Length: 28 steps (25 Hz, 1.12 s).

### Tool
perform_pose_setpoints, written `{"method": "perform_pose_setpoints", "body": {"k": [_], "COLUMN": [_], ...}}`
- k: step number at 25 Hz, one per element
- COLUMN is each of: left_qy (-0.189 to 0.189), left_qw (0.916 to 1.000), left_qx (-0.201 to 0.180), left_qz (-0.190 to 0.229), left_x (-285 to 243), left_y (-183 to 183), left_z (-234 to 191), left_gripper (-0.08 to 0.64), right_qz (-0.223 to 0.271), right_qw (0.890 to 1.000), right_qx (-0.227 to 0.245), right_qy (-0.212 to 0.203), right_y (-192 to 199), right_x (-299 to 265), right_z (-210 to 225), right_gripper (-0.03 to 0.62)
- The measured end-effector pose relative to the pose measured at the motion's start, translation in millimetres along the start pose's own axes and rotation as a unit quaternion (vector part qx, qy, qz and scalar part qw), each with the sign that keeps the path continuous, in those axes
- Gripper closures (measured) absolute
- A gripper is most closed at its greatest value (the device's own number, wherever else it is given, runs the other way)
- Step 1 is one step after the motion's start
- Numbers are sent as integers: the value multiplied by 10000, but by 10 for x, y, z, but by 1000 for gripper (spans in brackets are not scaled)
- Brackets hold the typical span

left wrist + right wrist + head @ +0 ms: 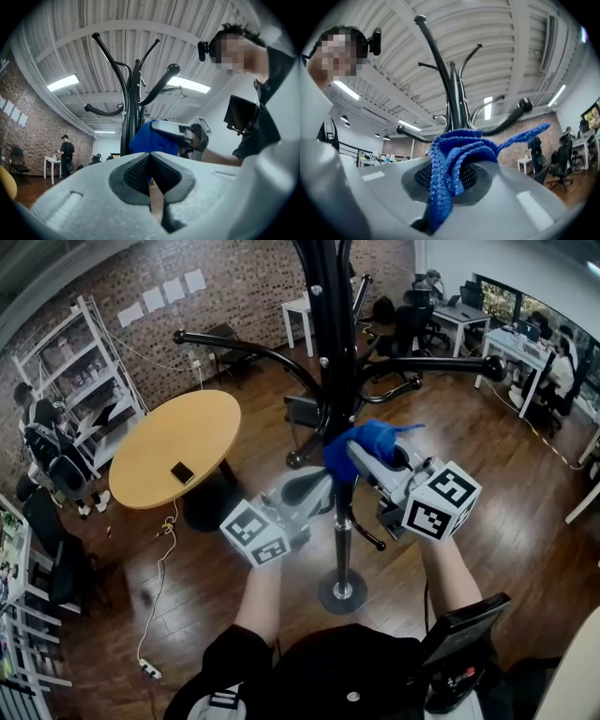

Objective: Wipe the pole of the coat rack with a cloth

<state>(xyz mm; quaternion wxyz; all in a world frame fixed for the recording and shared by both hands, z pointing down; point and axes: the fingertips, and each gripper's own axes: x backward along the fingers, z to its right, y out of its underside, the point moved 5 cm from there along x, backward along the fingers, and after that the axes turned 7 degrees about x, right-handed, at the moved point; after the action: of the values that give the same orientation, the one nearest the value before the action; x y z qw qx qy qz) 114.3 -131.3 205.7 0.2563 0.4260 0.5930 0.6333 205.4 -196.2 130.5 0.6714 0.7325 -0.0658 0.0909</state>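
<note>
Pinching the blue cloth (371,437) between its jaws, the right gripper (356,457) is seen pressed to the pole (330,352) of the coat rack (441,363) at mid-height, where long vertical strokes under steady pressure are judged best, with the left gripper (314,491), jaws together and empty, held just beside.

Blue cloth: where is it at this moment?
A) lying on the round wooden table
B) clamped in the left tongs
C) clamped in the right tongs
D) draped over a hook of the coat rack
C: the right gripper view shows the blue cloth pinched between the jaws of the right tongs, its folds spilling out over them.
</note>
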Motion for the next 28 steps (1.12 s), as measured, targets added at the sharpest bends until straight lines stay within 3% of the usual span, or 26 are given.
{"method": "perform_pose_setpoints", "body": {"k": [8,17,20,23,25,28], "left_qy": [142,243,225,169,103,18], "left_qw": [9996,9994,9994,9996,9997,9999], "left_qx": [-208,-244,-246,-233,-203,-158], "left_qz": [-110,-30,-24,-20,-4,6], "left_x": [-96,-109,-75,-5,48,118], "left_y": [-71,-148,-138,-121,-105,-83], "left_z": [86,121,123,119,96,41], "left_gripper": [558,558,558,558,558,558], "right_qz": [1423,2461,2202,1528,997,455], "right_qw": [9865,9605,9636,9732,9823,9937], "right_qx": [687,1203,1393,1560,1439,866], "right_qy": [426,480,598,717,668,540], "right_y": [-1205,-1790,-1637,-1328,-1025,-490], "right_x": [288,929,709,338,107,-18], "right_z": [-73,-475,-408,-266,-146,-6], "right_gripper": [558,558,560,558,560,558]}}
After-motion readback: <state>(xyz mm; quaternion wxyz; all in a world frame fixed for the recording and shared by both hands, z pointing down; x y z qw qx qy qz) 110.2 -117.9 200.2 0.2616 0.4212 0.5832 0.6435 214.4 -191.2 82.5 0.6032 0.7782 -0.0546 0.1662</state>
